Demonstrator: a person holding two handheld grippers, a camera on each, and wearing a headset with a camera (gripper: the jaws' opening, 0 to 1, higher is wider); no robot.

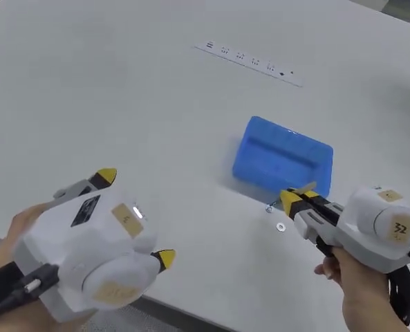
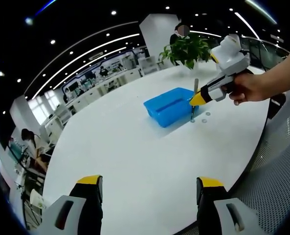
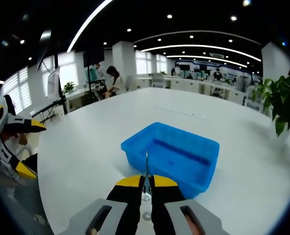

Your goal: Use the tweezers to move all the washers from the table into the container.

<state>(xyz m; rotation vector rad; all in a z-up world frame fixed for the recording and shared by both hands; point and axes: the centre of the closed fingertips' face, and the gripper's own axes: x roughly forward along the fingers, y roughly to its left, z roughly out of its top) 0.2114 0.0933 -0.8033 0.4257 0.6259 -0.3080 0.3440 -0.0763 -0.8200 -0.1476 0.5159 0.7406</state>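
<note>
the right gripper (image 1: 296, 200) has its jaws pinched almost together on the tweezers (image 2: 194, 93), which pass between the yellow tips. the left gripper (image 2: 149, 183) hangs well apart from the work, jaws spread wide with nothing between them.

in the left gripper view the tweezers stand close to upright, long axis running top to bottom. the blunt end is above the jaws and the points aim down at the bench (image 1: 122, 104), just beside the near corner of the blue container (image 1: 282, 158). two washers (image 1: 281, 227) lie flat on the bench near those points, one right by them and one a little nearer the person. whether a washer is already caught in the points i cannot tell; it is too small to read.

the step in hand looks like the pick. to do it well, i judge the tweezers should stay steep, with the points set either side of one washer's rim. the squeeze should come on gently, since a flat washer on a smooth bench will likely skate away from a hard nip. then a straight lift, a short carry over the near wall without clipping it, and a release low inside the container.
</note>
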